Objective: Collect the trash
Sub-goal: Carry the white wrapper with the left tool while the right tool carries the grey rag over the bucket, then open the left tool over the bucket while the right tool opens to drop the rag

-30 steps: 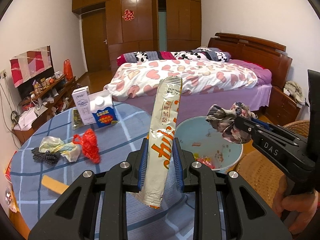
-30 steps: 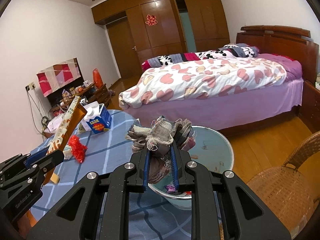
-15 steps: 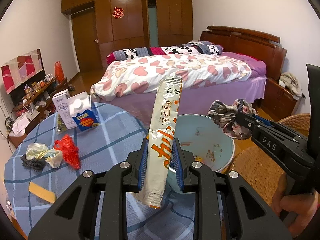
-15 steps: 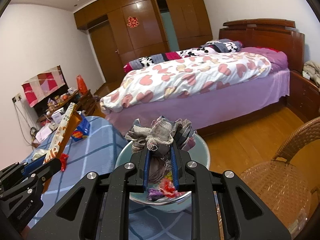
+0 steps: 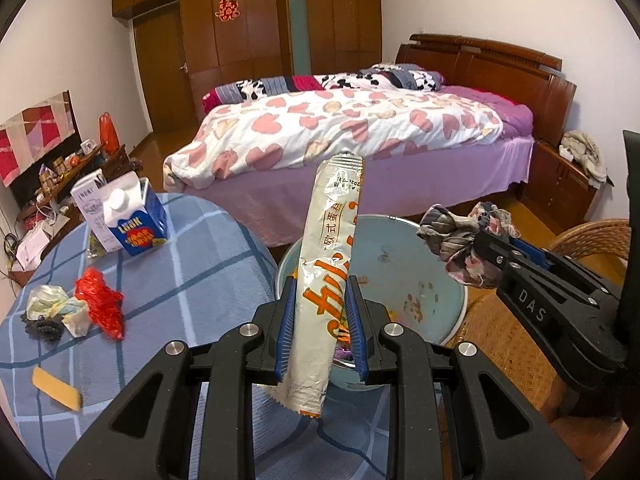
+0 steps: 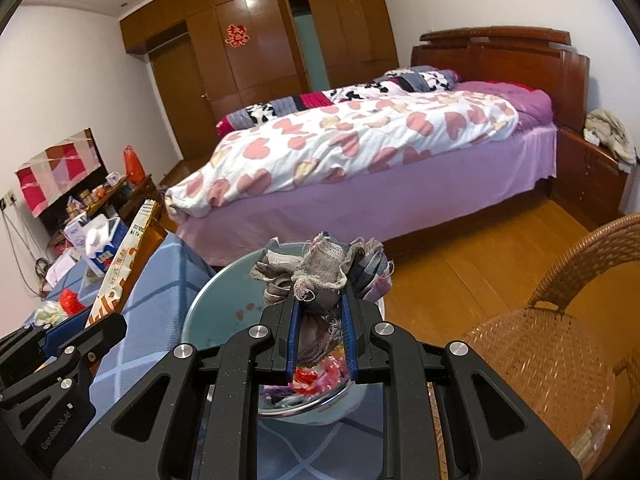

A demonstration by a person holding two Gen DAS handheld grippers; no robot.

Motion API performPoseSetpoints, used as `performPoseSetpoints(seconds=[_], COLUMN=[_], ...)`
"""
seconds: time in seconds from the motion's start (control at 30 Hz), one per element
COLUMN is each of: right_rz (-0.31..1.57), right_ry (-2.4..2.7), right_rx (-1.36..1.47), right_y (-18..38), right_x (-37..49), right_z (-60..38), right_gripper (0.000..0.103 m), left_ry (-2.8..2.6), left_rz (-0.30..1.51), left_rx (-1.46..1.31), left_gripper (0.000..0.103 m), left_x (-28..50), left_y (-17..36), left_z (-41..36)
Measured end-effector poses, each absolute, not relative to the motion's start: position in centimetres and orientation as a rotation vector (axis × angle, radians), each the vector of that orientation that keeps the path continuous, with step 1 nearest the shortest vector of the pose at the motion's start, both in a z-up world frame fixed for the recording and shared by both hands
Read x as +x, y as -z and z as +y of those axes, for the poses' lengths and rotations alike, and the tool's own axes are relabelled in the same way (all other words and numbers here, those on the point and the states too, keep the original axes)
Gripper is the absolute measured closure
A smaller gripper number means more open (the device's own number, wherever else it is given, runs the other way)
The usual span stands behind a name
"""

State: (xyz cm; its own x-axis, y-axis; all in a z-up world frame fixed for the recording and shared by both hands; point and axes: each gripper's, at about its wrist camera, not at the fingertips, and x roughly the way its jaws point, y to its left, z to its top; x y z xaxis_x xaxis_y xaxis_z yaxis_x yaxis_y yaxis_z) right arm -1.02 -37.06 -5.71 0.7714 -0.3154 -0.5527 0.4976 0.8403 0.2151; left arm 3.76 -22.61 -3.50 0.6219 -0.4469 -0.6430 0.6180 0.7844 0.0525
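Your left gripper [image 5: 320, 320] pinches a long snack wrapper [image 5: 330, 264] upright; your right gripper [image 6: 320, 320] clamps a crumpled cloth wad [image 6: 320, 272]. Both hang over the pale blue bin [image 5: 432, 256] beside the table [image 5: 192, 280] edge, with scraps lying inside it. A wicker chair [image 6: 560, 320] crowds the bin's right side. On the checked cloth sit a red plastic scrap [image 5: 100, 304], a crumpled bag [image 5: 52, 304], a tan strip [image 5: 56, 388] and a blue carton [image 5: 136, 216] reading "LOOK". Beyond lies open wooden floor [image 6: 480, 264] — then the bed [image 5: 340, 132].
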Motion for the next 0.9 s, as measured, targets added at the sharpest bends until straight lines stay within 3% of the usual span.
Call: performPoseSetpoints(seconds=[0.73,0.83,0.9], right_rz=[0.653,0.641,0.621], right_ry=[0.442,0.423,0.431], right_rx=[0.421,0.442,0.455], right_y=[9.7,9.6,9.4], right_x=[2.3,2.1,1.8], right_z=[-38.9,-39.0,-39.2], right_gripper=[0.079,0.065,0.064], left_ry=[0.566,0.559,0.549], left_rz=[0.771,0.769,0.766], left_rx=[0.307,0.307,0.304], left_gripper=[0.078,0.068,0.059], left_x=[6.5,6.5,6.6], left_y=[7.8,7.8,7.7], left_z=[-26.2,-26.2,-25.9])
